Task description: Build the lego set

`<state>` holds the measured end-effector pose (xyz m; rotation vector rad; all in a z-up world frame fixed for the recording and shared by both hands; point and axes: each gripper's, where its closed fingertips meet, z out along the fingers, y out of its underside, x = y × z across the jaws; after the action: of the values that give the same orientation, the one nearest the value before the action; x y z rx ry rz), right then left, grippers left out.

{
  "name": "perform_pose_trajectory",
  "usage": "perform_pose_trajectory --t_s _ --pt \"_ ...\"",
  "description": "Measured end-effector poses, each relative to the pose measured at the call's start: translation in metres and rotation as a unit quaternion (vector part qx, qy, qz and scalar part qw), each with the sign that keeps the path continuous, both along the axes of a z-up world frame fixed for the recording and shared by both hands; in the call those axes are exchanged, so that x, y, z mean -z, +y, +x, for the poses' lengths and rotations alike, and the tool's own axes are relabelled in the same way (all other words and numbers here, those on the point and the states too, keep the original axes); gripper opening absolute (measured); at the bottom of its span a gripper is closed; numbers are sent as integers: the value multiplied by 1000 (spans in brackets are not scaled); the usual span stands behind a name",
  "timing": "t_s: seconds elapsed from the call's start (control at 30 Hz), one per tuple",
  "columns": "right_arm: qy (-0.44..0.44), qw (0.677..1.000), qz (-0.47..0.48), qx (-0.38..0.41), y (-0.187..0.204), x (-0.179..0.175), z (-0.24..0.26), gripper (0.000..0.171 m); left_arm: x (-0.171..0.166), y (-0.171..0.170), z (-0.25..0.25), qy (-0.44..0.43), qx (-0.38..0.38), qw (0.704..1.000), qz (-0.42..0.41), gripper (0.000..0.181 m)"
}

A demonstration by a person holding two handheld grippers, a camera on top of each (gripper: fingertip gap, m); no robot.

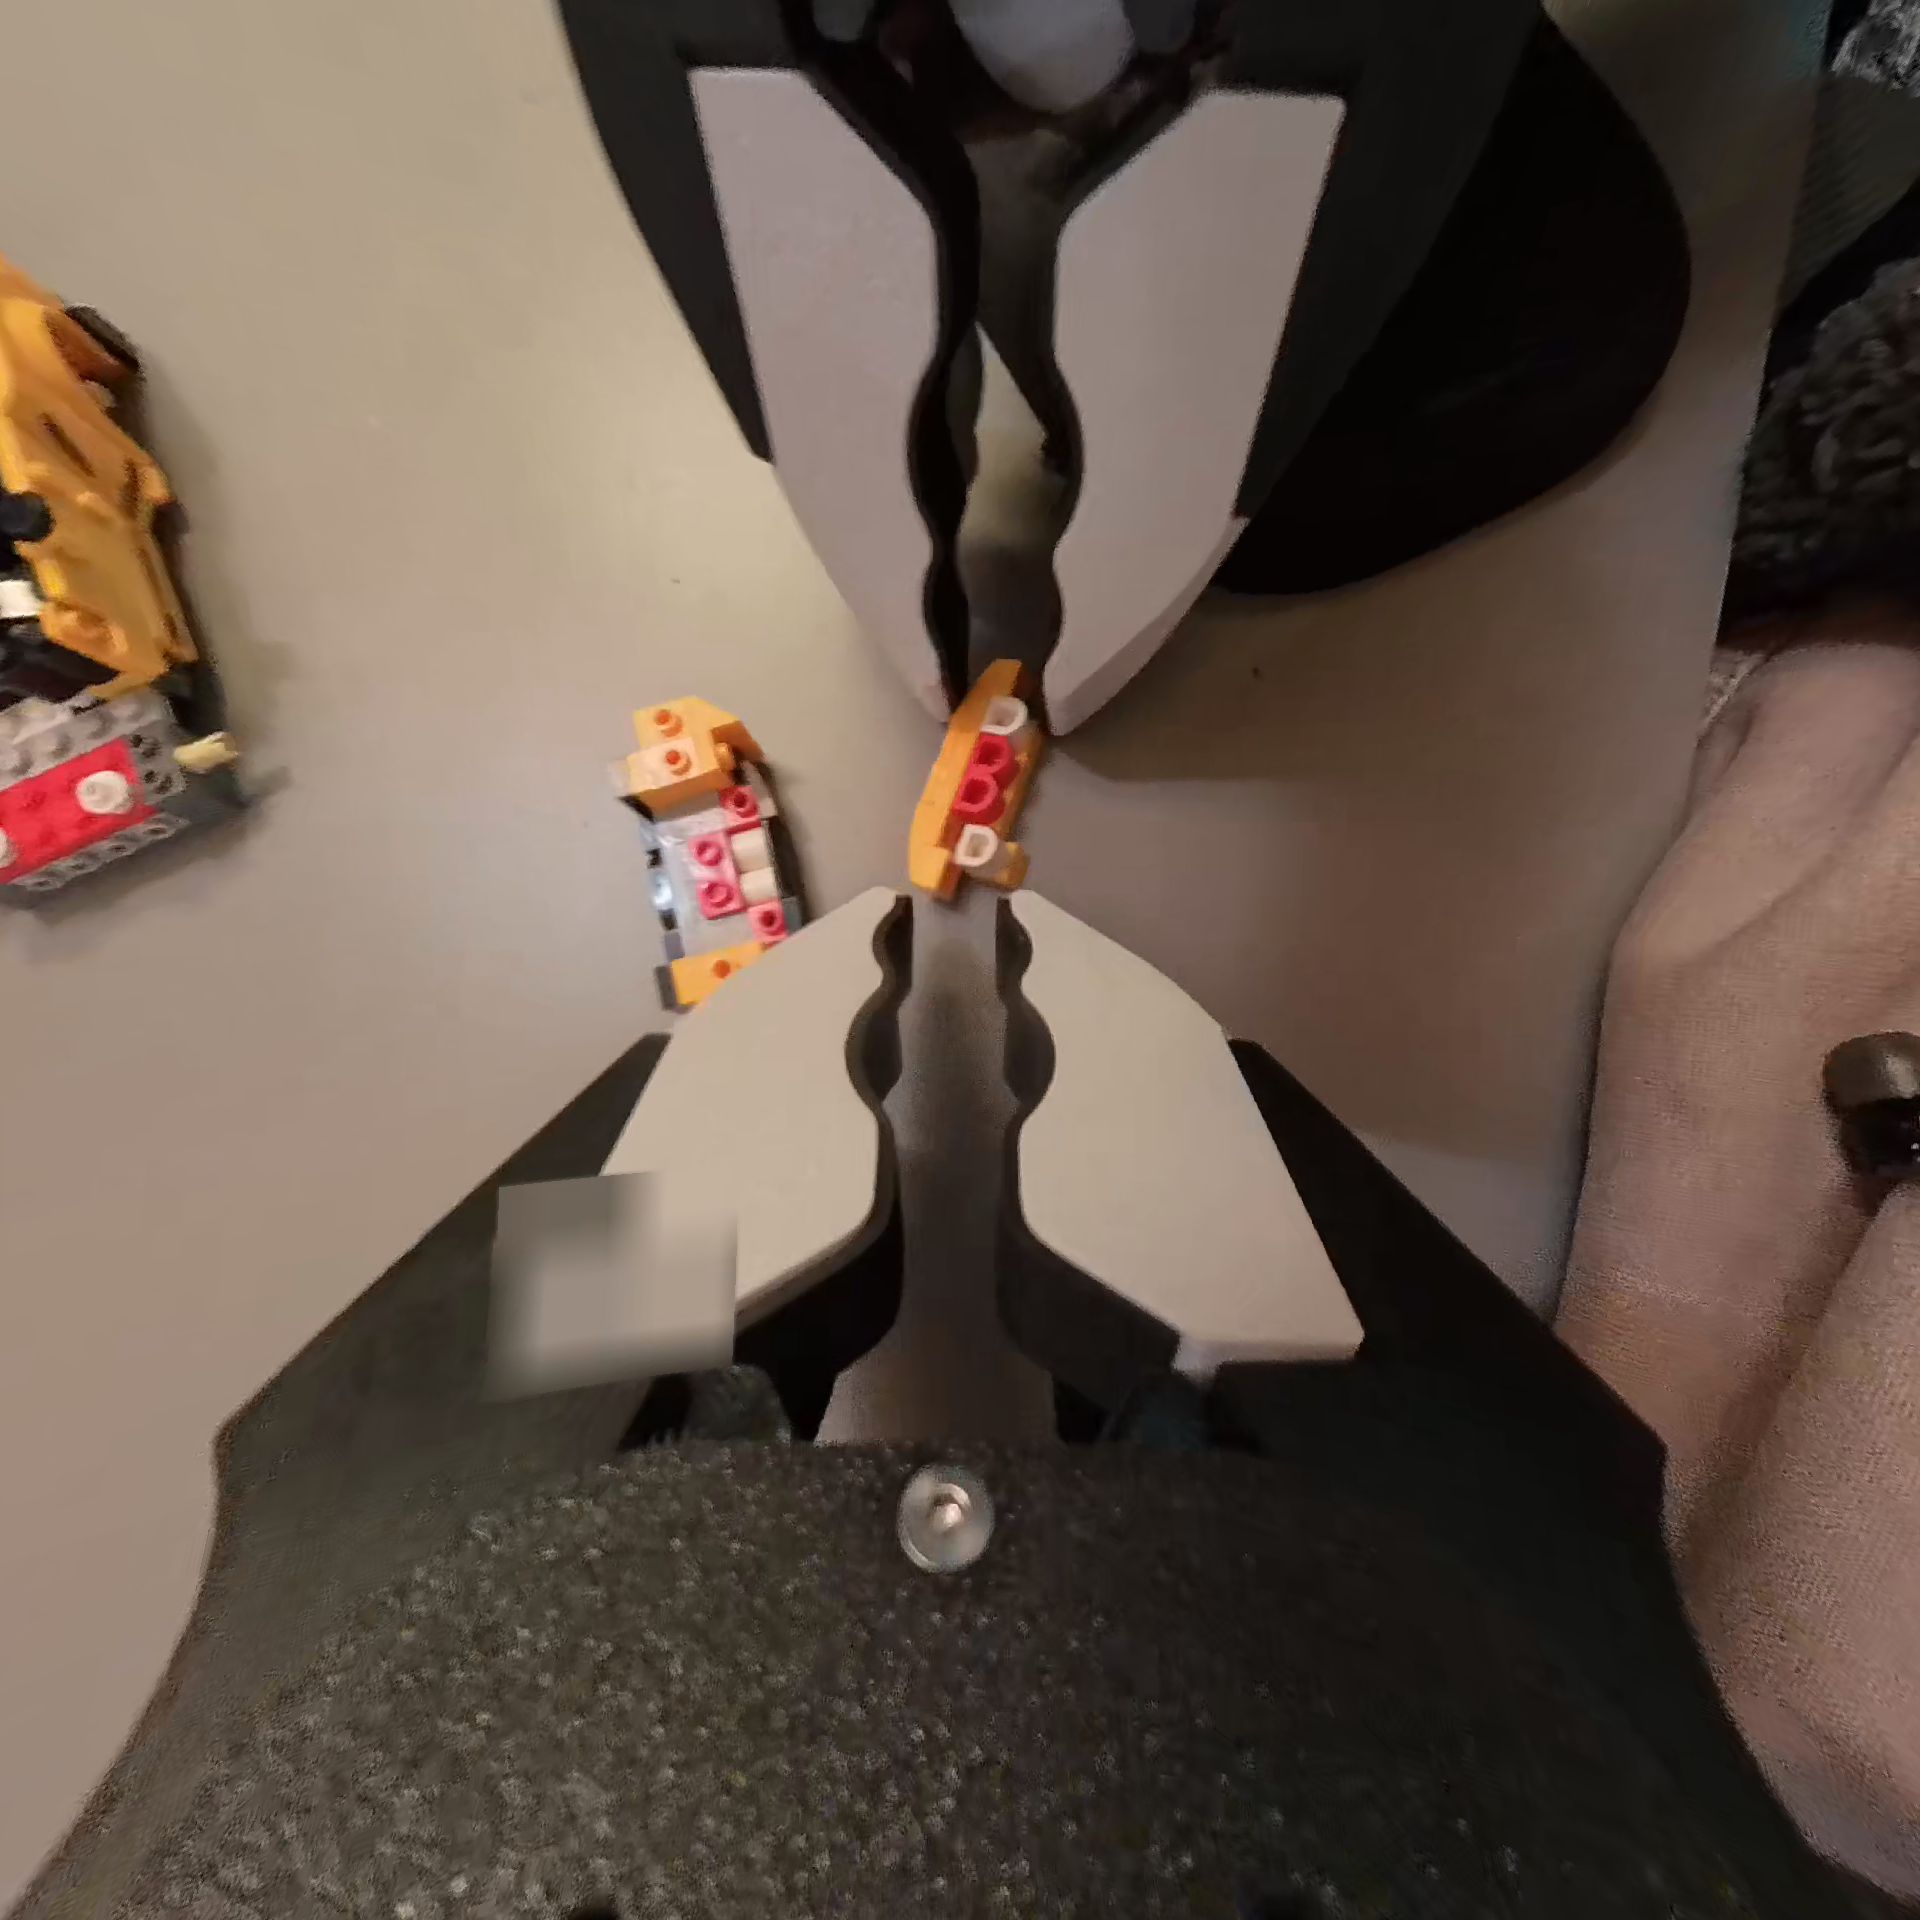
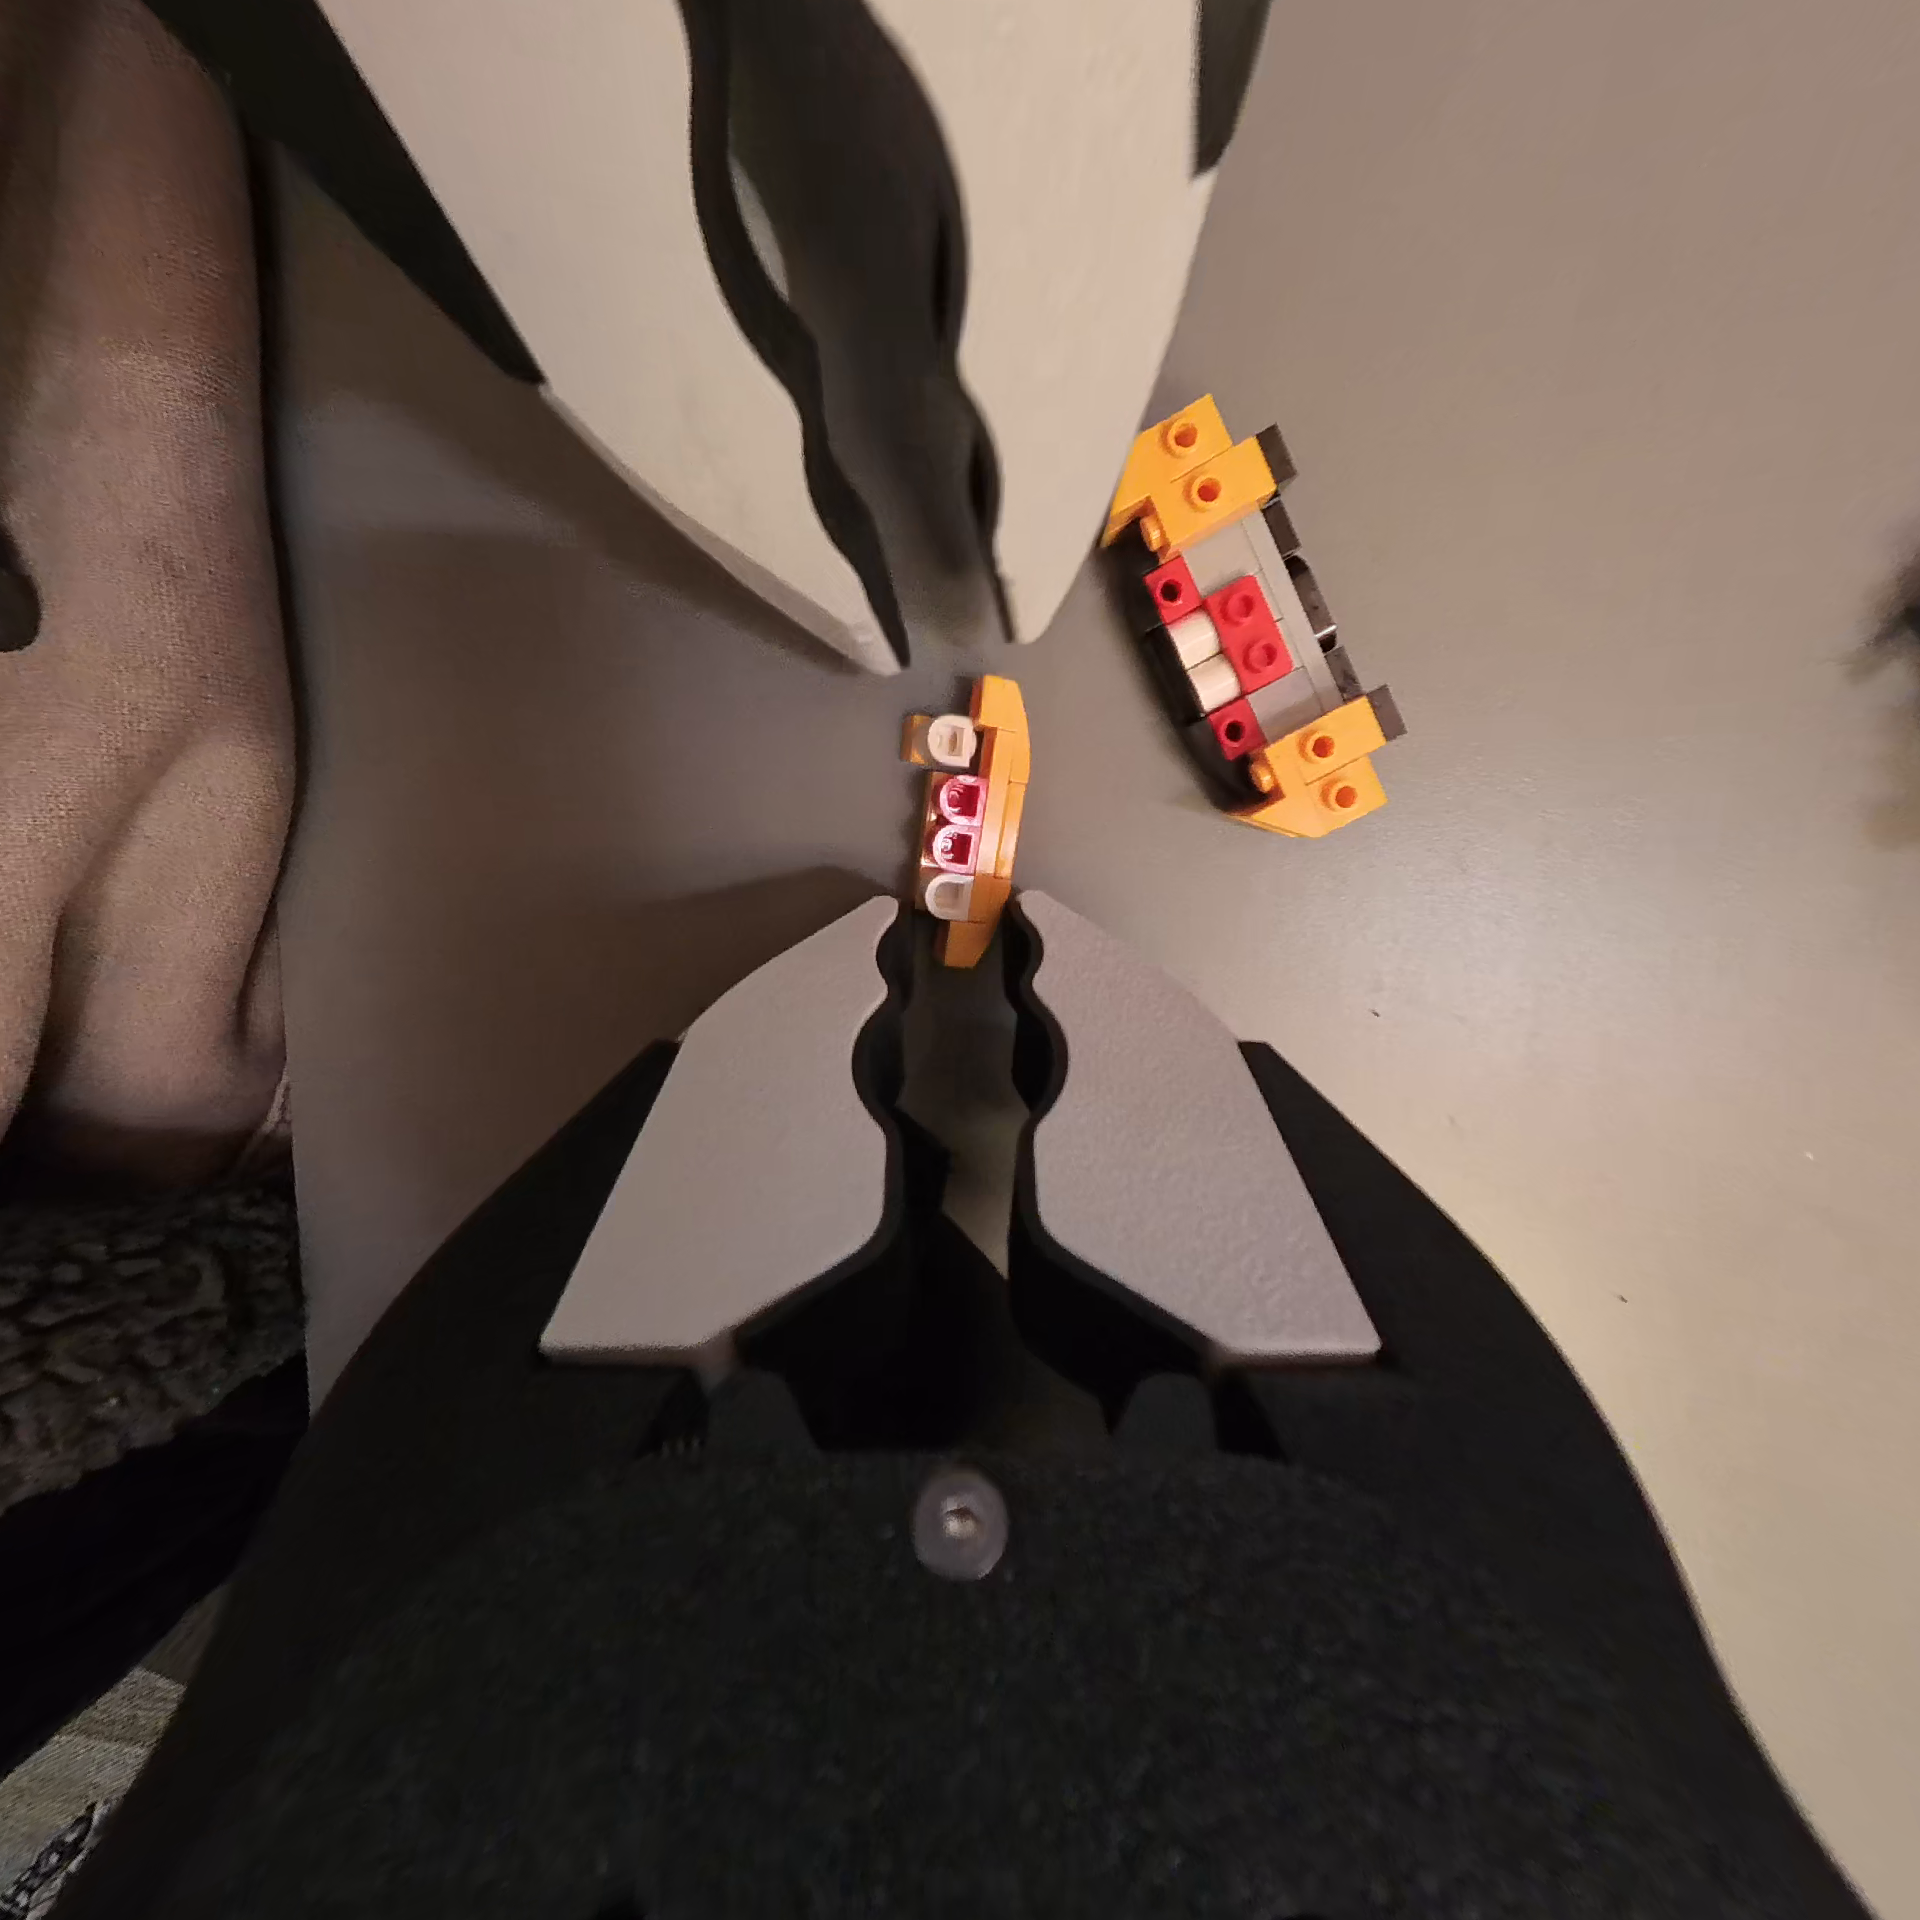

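Two claws meet over the grey bench (image 1: 416,468): left claw (image 1: 954,902) parted and empty, right claw (image 2: 956,904) pinching an orange lego strip (image 2: 971,821). No readable writing; a lego sub-build (image 2: 1247,613) lies nearby.

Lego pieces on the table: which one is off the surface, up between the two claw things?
The small orange strip with red and white studs, held between both grippers. The wider orange-and-grey assembly and the big yellow model lie on the table.

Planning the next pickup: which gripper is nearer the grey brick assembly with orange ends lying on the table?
Left. The left gripper sits right beside the grey brick assembly with orange ends; the right gripper is farther off, pinching a small orange curved piece.
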<state>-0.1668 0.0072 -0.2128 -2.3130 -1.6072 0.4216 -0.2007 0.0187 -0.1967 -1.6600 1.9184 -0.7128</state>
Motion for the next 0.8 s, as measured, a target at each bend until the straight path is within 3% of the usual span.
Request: perform_pose_trajectory --t_s 0.13,0.8 --pt "3 1000 -1 -1 -2 0 -2 16 2 3 2 0 0 1000 -14 24" --pt "13 999 1 -34 -11 -1 -5 16 9 -13 6 1 64 996 -60 18"
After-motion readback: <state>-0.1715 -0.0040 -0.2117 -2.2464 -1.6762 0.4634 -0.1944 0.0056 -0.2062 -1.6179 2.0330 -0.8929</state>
